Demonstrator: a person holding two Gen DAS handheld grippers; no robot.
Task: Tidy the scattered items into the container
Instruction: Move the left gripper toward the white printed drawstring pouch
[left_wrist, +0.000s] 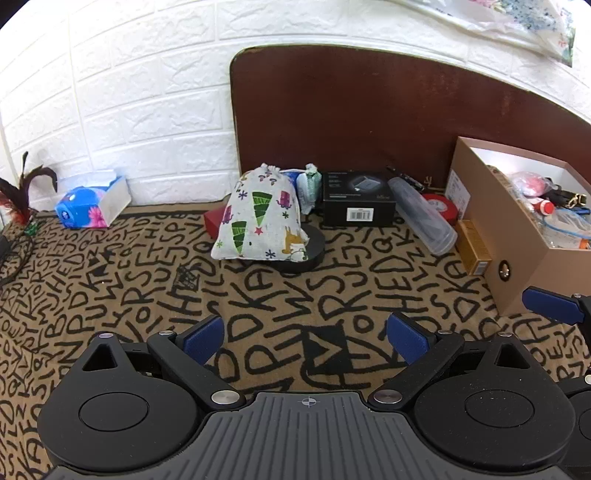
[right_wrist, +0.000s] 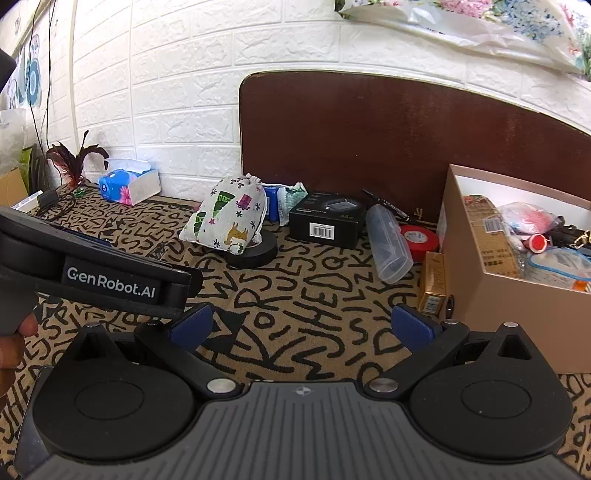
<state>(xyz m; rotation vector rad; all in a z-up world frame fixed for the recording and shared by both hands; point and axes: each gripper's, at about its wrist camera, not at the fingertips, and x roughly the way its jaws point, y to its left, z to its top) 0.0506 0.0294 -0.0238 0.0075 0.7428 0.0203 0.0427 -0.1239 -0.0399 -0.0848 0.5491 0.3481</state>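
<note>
Both of my grippers stand spread wide with nothing between their blue pads; my left gripper (left_wrist: 306, 338) and my right gripper (right_wrist: 302, 326) hover above the letter-patterned cloth (left_wrist: 110, 295), pointing downward toward the back wall; the body of the left one shows at the left of my right view. Ahead of the left gripper, slightly to its left, a printed drawstring pouch (left_wrist: 260, 216) leans on a black tape roll (left_wrist: 308, 254); just right of the pouch sits a black box (left_wrist: 358, 203), then a clear plastic case (left_wrist: 423, 216) lying on its side, with a red tape roll (left_wrist: 441, 206) behind it; a small gold box (left_wrist: 472, 247) lies touching the side of the cardboard container (left_wrist: 517, 280), which stands ahead and to the right of both grippers, already holding several things; far off to the left a tissue box (left_wrist: 94, 203) rests by the wall.
</note>
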